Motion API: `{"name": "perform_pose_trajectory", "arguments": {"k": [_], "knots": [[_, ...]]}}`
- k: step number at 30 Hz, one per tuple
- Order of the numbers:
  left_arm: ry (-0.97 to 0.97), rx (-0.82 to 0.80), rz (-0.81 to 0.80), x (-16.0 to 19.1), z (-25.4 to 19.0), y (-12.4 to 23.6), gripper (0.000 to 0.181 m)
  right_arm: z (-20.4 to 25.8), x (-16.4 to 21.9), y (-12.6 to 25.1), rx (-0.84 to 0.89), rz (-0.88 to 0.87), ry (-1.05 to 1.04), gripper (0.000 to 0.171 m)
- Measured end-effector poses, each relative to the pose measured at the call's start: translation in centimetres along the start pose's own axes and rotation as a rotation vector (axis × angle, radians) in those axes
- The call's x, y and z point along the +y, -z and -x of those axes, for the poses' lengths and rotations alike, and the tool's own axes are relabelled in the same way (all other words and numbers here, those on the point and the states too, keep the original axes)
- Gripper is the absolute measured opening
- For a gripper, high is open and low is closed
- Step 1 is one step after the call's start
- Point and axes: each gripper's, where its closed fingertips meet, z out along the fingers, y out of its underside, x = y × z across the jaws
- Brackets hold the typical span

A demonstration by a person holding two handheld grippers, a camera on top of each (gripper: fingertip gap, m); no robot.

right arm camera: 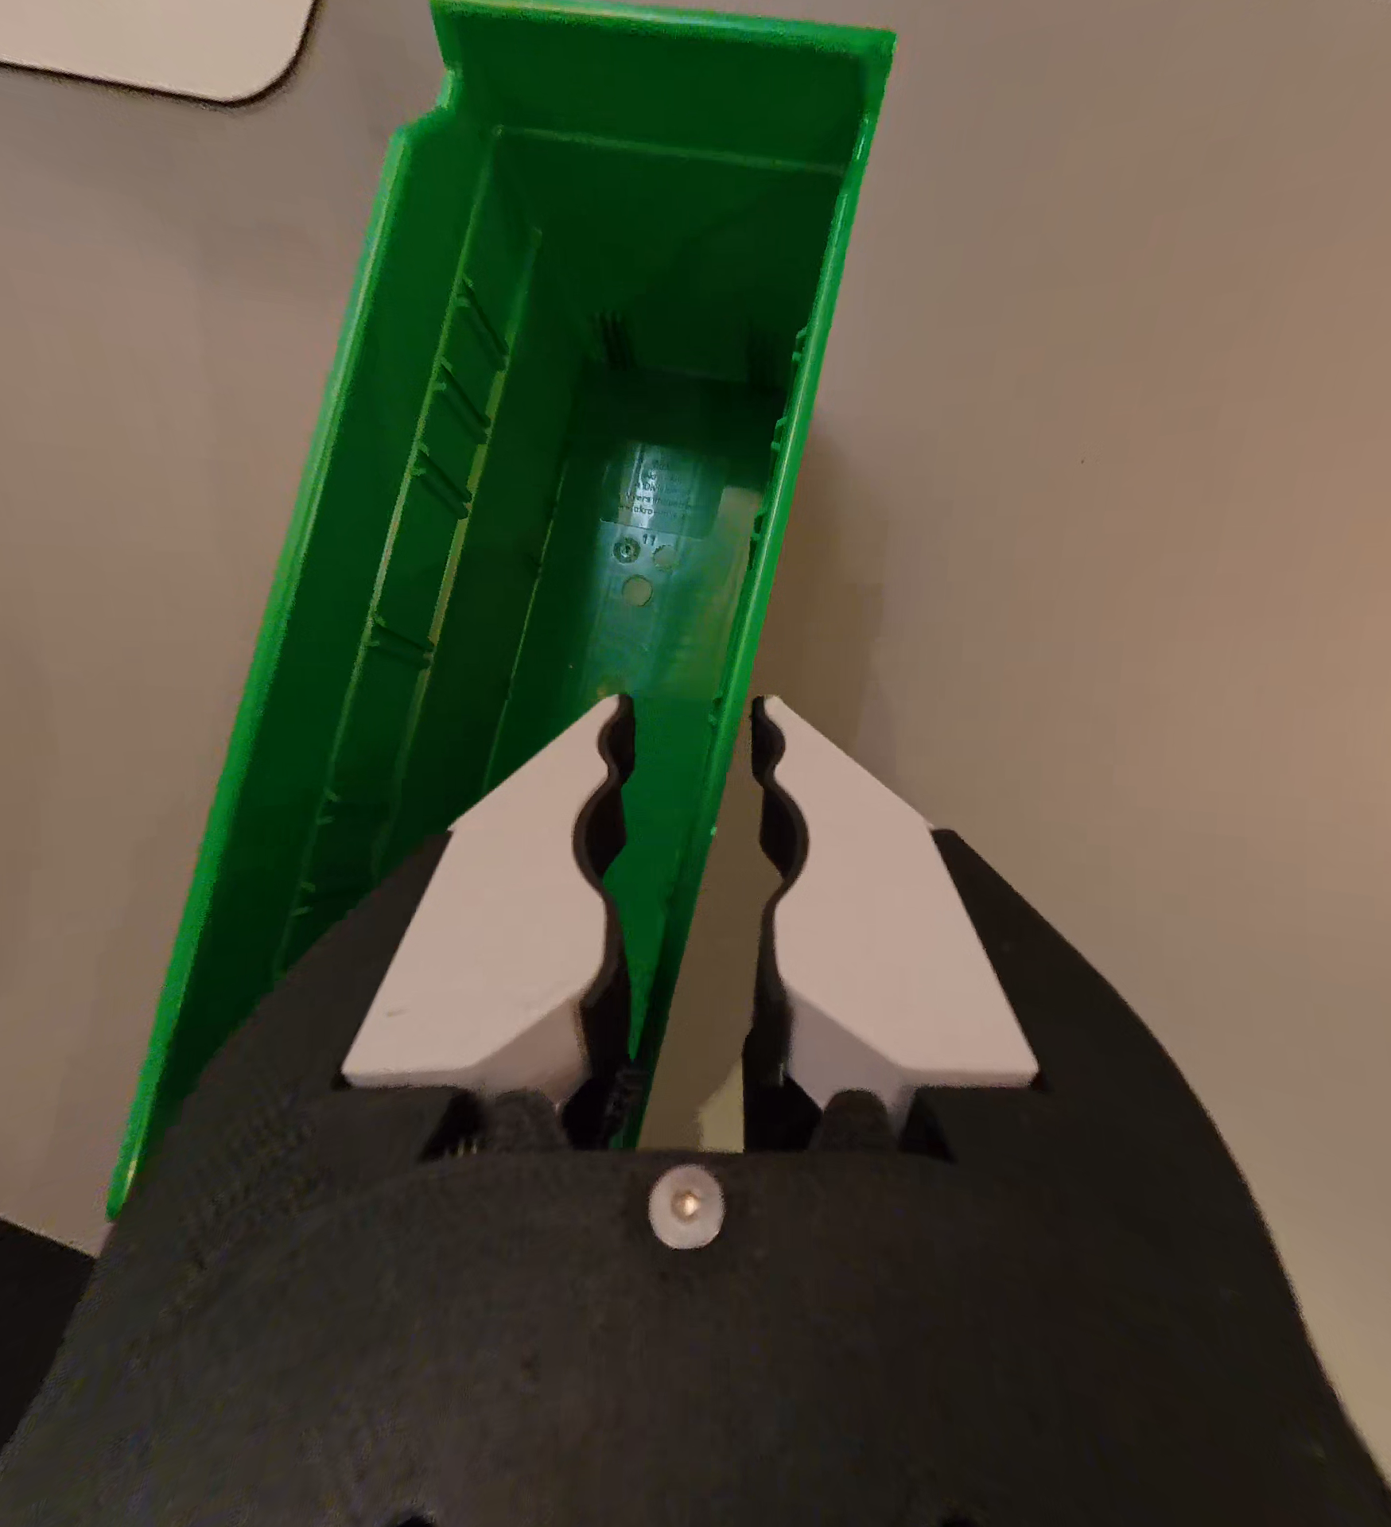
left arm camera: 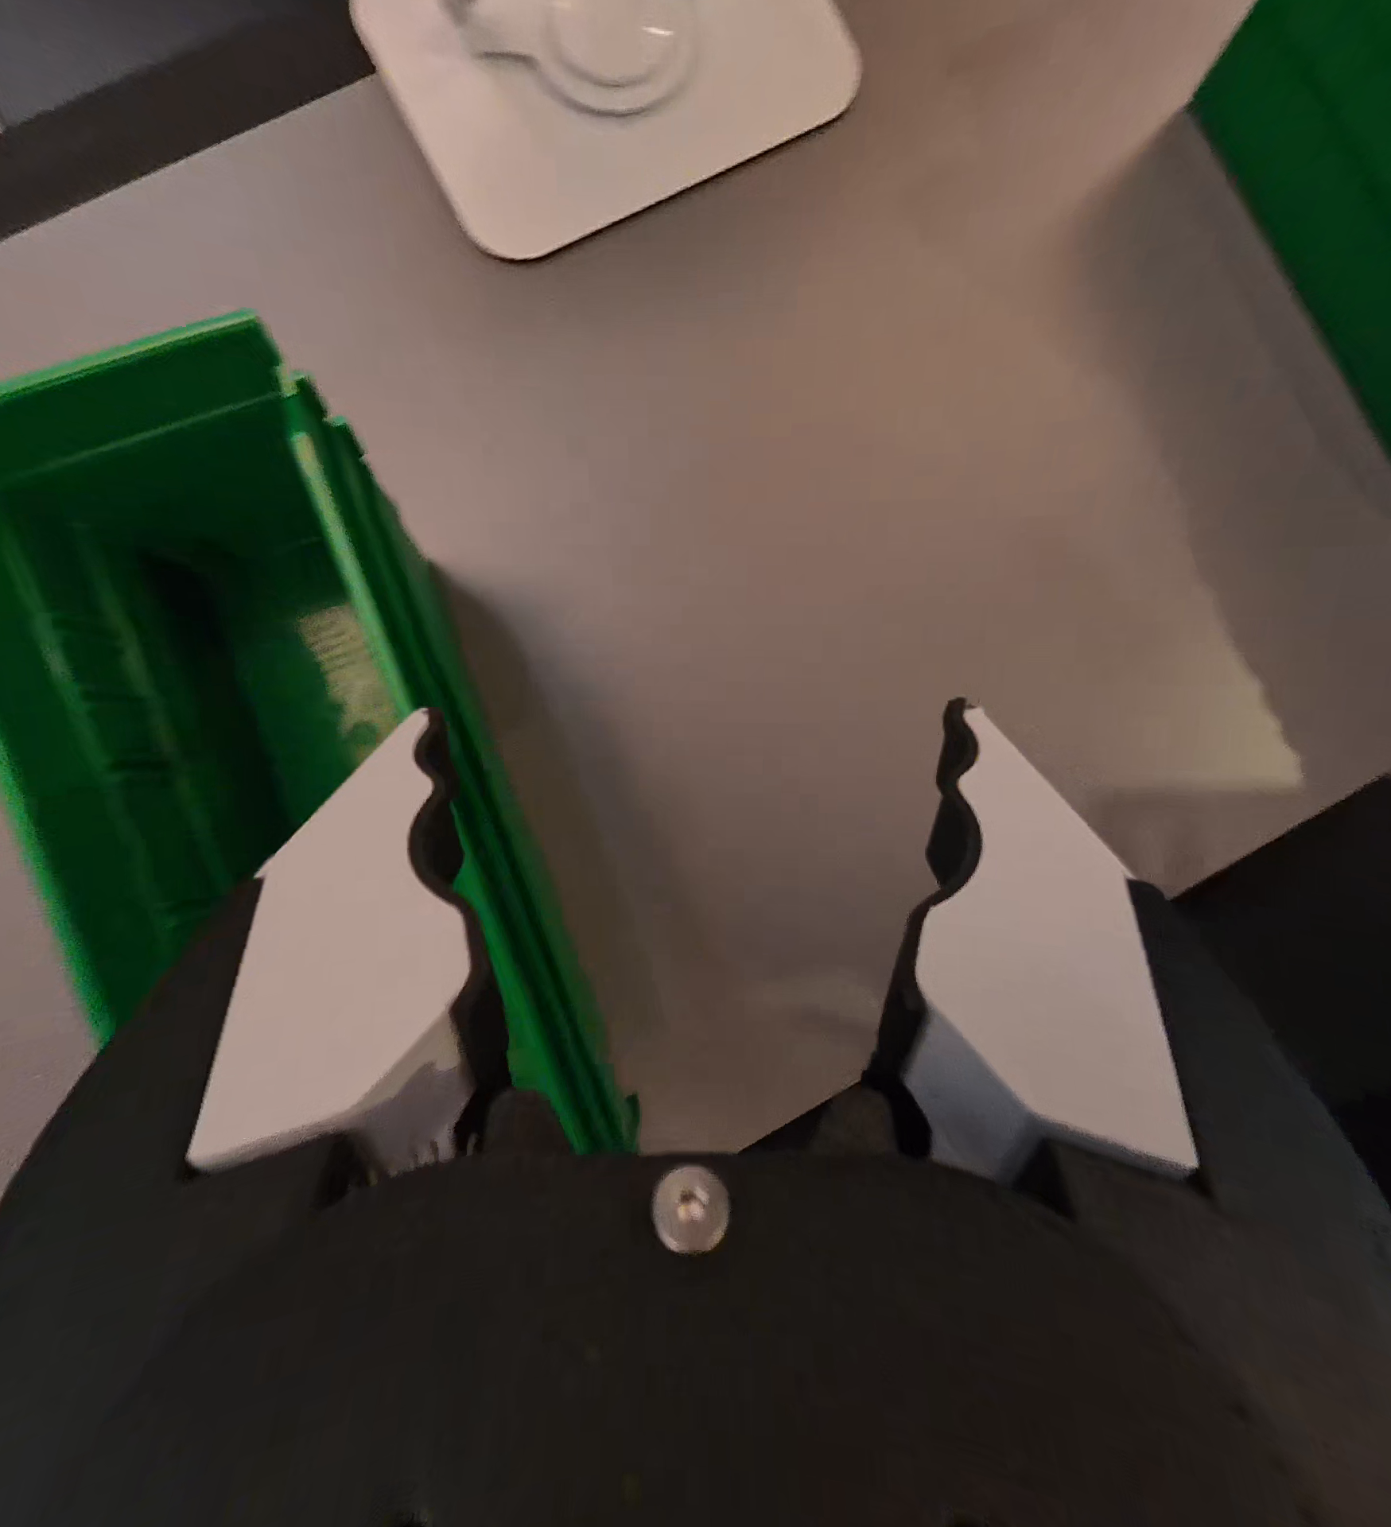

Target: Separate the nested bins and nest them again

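Two long green plastic bins sit apart on the grey tabletop, so separation looks done and re-nesting remains. One bin (left arm camera: 163,628) lies beside the spread, empty left gripper (left arm camera: 692,793). The right gripper (right arm camera: 692,793) straddles the other bin's (right arm camera: 510,496) side wall, narrowly parted, not yet pinching.

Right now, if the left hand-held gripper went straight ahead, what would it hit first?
Probably the bare table. The left hand-held gripper is open, the green bin lies off to its left side, and the white pad sits farther on. Depth is unclear.
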Motion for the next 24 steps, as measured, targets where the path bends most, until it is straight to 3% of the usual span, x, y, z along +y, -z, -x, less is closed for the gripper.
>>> {"name": "perform_pose_trajectory", "arguments": {"k": [1,12,16,24], "knots": [[0.007,-0.028,0.004,0.3,1.0,0.3,0.117,0.1,-0.2,0.2,-0.005,-0.003,-0.004,0.027],[0.107,-0.198,0.156,5.9,9.4,-0.5,0.152,2.1,-2.3,1.7,0.006,-0.053,0.062,0.032],[0.163,-0.207,0.213,8.0,11.1,-1.3,0.144,3.3,-3.0,2.0,-0.05,-0.091,0.057,0.029],[0.194,-0.121,0.197,8.2,11.1,-1.3,0.12,3.6,-3.0,1.8,-0.053,-0.082,0.065,0.029]]}}
